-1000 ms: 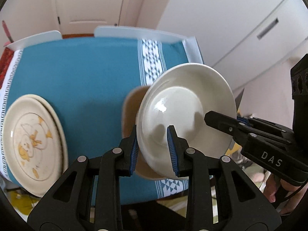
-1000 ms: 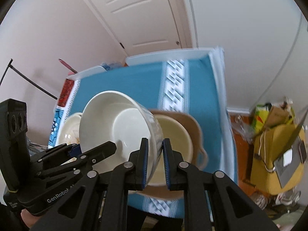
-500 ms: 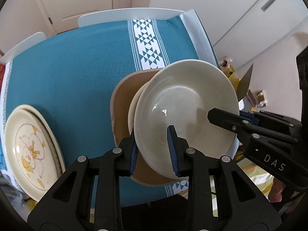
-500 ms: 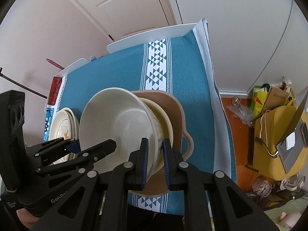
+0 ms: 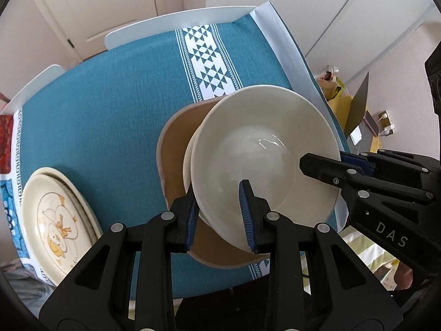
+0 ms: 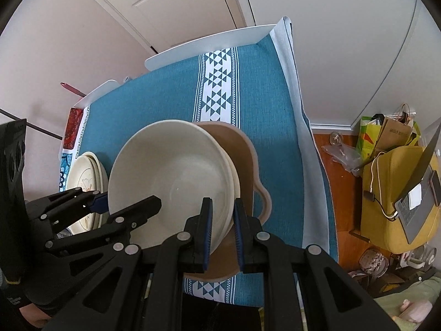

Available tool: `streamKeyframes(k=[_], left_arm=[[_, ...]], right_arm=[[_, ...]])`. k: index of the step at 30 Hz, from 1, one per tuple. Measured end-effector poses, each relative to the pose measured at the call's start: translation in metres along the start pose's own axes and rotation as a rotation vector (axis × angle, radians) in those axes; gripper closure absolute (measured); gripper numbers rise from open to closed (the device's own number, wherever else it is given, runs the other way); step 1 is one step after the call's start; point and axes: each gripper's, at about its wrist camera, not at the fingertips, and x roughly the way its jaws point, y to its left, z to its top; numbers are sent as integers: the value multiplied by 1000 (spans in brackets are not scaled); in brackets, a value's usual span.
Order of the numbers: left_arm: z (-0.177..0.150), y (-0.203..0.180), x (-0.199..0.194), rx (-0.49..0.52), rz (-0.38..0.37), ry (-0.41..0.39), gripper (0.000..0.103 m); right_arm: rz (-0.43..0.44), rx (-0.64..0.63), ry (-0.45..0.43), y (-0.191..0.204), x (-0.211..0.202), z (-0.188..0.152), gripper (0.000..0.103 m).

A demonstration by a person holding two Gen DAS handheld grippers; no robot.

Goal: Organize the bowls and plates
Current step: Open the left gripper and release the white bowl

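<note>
A large cream bowl (image 5: 261, 149) hangs between both grippers, nested into a second cream bowl (image 5: 188, 162) that sits in a brown handled dish (image 5: 173, 143). My left gripper (image 5: 219, 215) straddles its near left rim with its jaws set wider than the rim. My right gripper (image 6: 222, 227) straddles the right rim, with a gap showing at the outer finger. The bowl also shows in the right wrist view (image 6: 171, 176), over the brown dish (image 6: 248, 160). The right gripper also shows in the left wrist view (image 5: 330, 162).
Two stacked cream plates with a duck picture (image 5: 55, 220) lie at the table's left edge. The table has a teal cloth with a white patterned band (image 5: 206, 63). Two white chairs (image 5: 176, 24) stand at the far side. Bags and a laptop (image 6: 399, 182) are on the right.
The cream bowl has come down and levelled onto the stack in the brown dish. Both grippers tilted downward with it, and their jaws have widened a little.
</note>
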Motion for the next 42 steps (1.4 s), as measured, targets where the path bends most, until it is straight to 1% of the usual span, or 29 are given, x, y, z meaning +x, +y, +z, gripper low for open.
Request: streamKeyframes(k=[4,8,10,13,15,18,21,23,24,25,26,27,28,29,30,31,33,34,35,36,38,42], left_arm=[[-2,0,-2,2,6,-6,78],[-3,1,-4,5,33,-12,78],[-4,3,-4,-1,32,-11,78],[-4,4,-6,-7,26,-16,78],[-5,4,-11,-6,24,-27,77],[-4,9,-34,-13,29,-88,77],[-2,15,-70,-13,48,-194,77],[-3,19,-94,3,82,-268,76],[-3,20,-100,11,94,-284,73],[-4,22,-105,23,111,-296,67],[-6,23,-108,36,133,-298,34],[-9,25,-110,43,147,-305,0],[-12,28,-113,50,154,-332,1],[-18,29,-117,65,162,-367,0],[-19,30,-116,80,167,-360,0],[-21,30,-112,106,171,-325,0],[-27,33,-101,143,161,-270,0],[-30,35,-93,158,162,-240,0],[-33,38,-85,171,158,-211,0],[-36,38,-78,179,153,-191,0],[-36,42,-63,186,141,-139,0],[-31,48,-29,171,80,-34,1]], right_arm=[[0,3,-1,0,0,-2,89],[-3,13,1,-2,0,-5,89],[16,19,-6,-1,-2,-6,89],[-1,7,-11,2,-4,-5,89],[4,11,-20,1,-8,-5,89],[12,23,-55,-1,-23,-5,89],[25,5,-107,0,-47,-2,89],[37,-22,-148,2,-66,-2,89],[39,-37,-170,3,-74,-4,86],[39,-50,-191,4,-81,-5,69],[36,-63,-217,4,-88,-8,52],[35,-66,-238,4,-93,-10,20],[42,-67,-258,2,-97,-13,7],[50,-69,-265,1,-100,-16,7],[45,-69,-265,-1,-100,-17,7],[26,-73,-260,-3,-100,-19,7],[-47,-107,-213,-4,-94,-22,7],[-109,-139,-194,-2,-90,-25,7],[-162,-160,-187,-1,-87,-27,7],[-195,-177,-176,1,-83,-29,7],[-197,-216,-121,4,-71,-28,7],[-219,-274,-8,9,-33,-20,7]])
